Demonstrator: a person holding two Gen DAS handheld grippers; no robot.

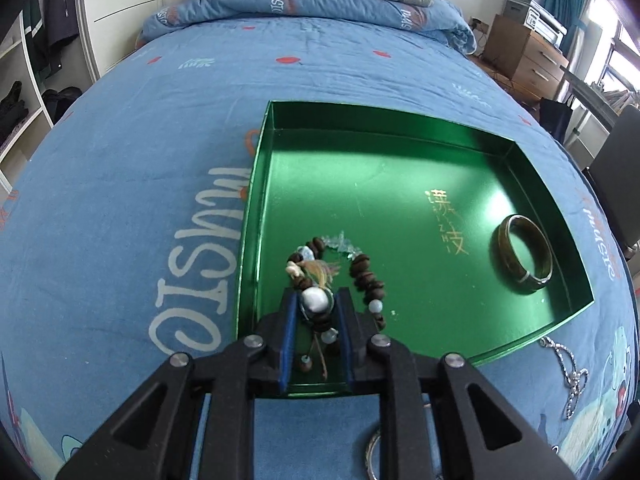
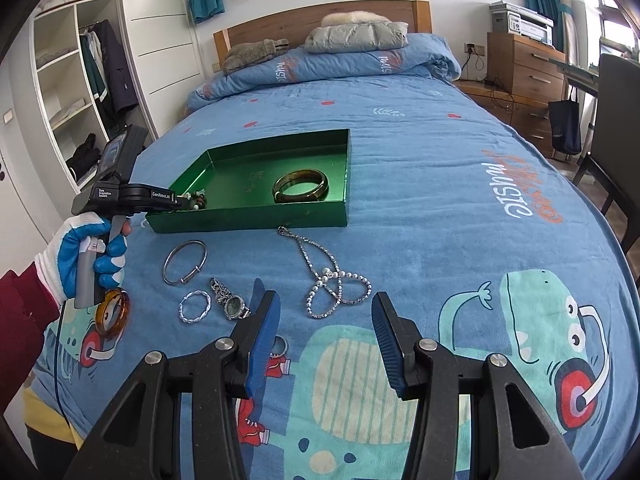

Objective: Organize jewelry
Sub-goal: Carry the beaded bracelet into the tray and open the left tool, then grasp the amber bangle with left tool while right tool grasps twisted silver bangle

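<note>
My left gripper hangs over the near left corner of a shiny green tray. Its blue pads are shut on a large pale bead of a brown-and-white beaded bracelet. The bracelet's far loop rests on the tray floor. A brown-green bangle lies at the tray's right end. In the right wrist view the left gripper shows at the tray with a gloved hand on its handle. My right gripper is open over the bedspread, with nothing between its fingers.
On the blue bedspread in front of the tray lie a silver chain necklace, a silver bangle, a twisted silver bracelet, a small watch and an amber bangle. Pillows and a jacket sit at the headboard.
</note>
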